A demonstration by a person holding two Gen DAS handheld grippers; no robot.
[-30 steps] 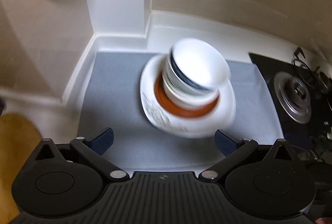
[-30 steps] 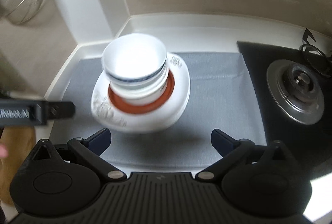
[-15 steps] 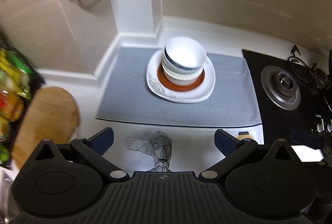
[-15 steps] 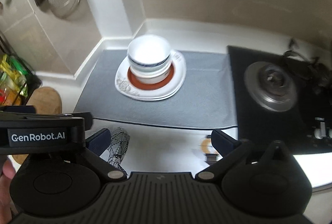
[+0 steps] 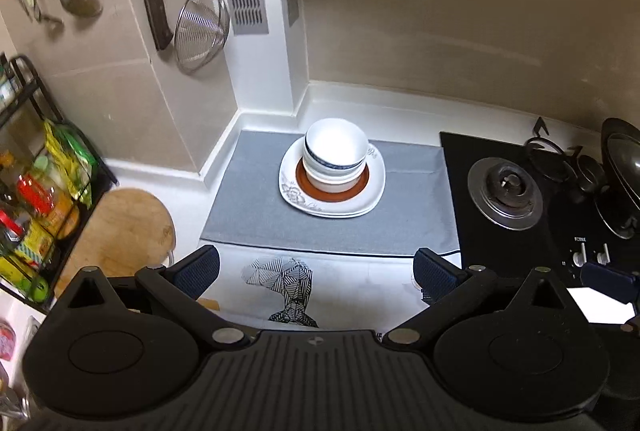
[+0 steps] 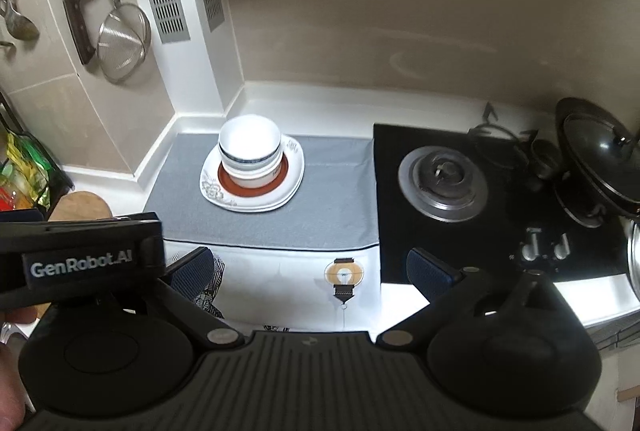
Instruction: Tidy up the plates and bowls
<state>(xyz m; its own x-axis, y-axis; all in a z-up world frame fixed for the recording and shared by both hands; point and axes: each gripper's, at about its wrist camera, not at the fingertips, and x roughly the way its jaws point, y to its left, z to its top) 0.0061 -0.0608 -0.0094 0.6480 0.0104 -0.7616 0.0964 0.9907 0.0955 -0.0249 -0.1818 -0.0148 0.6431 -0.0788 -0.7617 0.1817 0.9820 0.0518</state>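
Observation:
Stacked white bowls [image 5: 335, 153], the top one with a blue band, sit on a brown-rimmed plate [image 5: 332, 187] on white patterned plates [image 5: 372, 187]. The whole stack rests on a grey mat [image 5: 248, 207] in the counter corner. It also shows in the right wrist view [image 6: 249, 147]. My left gripper [image 5: 316, 269] is open and empty, well back from the stack over the counter's front. My right gripper [image 6: 308, 267] is open and empty, also far back from the stack. The left gripper's body [image 6: 80, 263] shows at the left of the right wrist view.
A black gas hob [image 5: 504, 191] with a lidded wok [image 6: 596, 159] lies right of the mat. A round wooden board [image 5: 120, 231] and a rack of packets [image 5: 36, 191] are at the left. A strainer [image 5: 200, 27], knife and ladles hang on the wall.
Both grippers have pulled back and up from the stack, which now looks much smaller and farther away. The stack stays on the mat. Both stay open.

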